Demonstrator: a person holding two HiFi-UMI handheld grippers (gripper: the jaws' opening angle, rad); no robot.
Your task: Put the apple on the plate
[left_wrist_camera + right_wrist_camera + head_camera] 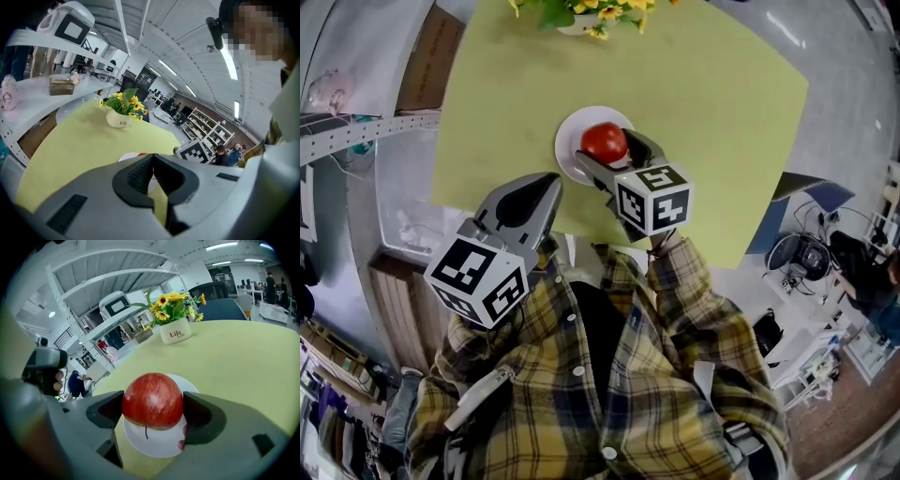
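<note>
A red apple (604, 142) (153, 401) sits between the jaws of my right gripper (614, 156) (153, 412), which is shut on it, stem end down. It hangs right over the small white plate (569, 141) (161, 446) on the yellow-green table (712, 112); whether it touches the plate I cannot tell. My left gripper (547, 184) (152, 161) is shut with nothing in it, held at the table's near edge, left of the plate. In the left gripper view only a sliver of the plate (127, 156) shows past the jaws.
A white pot of yellow flowers (581, 14) (119, 119) (176, 333) stands at the table's far edge. A white metal shelf (356, 131) runs along the left side. Office clutter and cables (806, 258) lie on the floor to the right.
</note>
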